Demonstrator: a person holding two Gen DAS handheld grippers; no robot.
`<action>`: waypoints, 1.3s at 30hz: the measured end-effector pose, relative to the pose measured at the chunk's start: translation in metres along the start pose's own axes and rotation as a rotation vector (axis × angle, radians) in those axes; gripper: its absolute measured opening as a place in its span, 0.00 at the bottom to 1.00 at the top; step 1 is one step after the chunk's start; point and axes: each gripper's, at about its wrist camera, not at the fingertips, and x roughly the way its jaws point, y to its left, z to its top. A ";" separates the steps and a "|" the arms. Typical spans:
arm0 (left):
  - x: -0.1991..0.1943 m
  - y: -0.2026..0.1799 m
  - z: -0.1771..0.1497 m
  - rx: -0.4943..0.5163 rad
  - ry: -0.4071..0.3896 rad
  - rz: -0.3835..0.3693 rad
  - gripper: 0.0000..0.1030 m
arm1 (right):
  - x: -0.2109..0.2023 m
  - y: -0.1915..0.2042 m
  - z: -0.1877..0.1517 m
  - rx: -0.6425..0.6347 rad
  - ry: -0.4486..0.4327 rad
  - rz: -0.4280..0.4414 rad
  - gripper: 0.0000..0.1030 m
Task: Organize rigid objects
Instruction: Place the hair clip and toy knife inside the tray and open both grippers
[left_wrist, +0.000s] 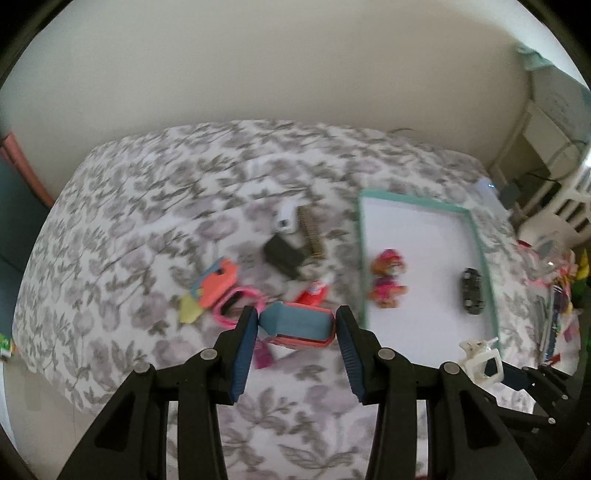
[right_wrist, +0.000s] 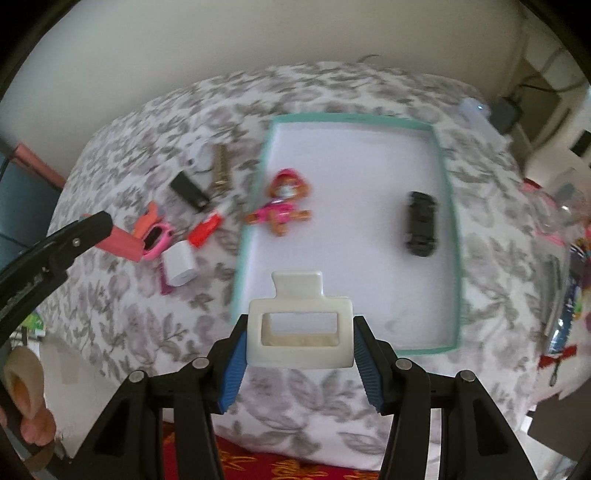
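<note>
Right hand-held gripper (right_wrist: 299, 345): my blue pads sit part-way apart and press on the two short ends of the white hair claw clip (right_wrist: 298, 334); it hangs clear above the near rim of the tray.
Clip handling: hard, light plastic, I judge; smooth sides, so the ribbed pads matter. The hollow window in its body could flex or crack if I squeeze harder, so I hold it at the solid end walls.
Left hand-held gripper (left_wrist: 297, 325): jaws also part-way apart, clamped on the ends of the teal-and-coral toy block (left_wrist: 301, 323), lifted off the bed.
Block handling: it looks stiff, boxy and light; the flat ends give the pads a square seat, and I would not shift to the pointed end.
Bed (right_wrist: 147, 332): soft floral cover, so anything set down may tip or sink a little.
Tray (right_wrist: 448, 206): teal-rimmed, white floor, lying on the bed just beyond the clip; a pink doll figure (right_wrist: 282, 206) lies at its left edge and a black toy car (right_wrist: 421, 223) near its right side.
Loose pile (left_wrist: 236, 291): left of the tray on the cover lie a pink toy, a red-and-white tube, a black box and a comb-like strip, blurred.
Drop spot: the bare tray floor between doll and car seems best to me.
</note>
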 end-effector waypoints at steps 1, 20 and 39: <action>-0.001 -0.008 0.001 0.008 -0.001 -0.009 0.44 | -0.002 -0.007 0.000 0.010 -0.002 -0.006 0.54; 0.056 -0.105 -0.003 0.111 0.093 -0.083 0.44 | 0.039 -0.094 -0.002 0.135 0.057 -0.059 0.55; 0.076 -0.103 -0.002 0.100 0.120 -0.084 0.45 | 0.057 -0.095 0.003 0.140 0.070 -0.058 0.55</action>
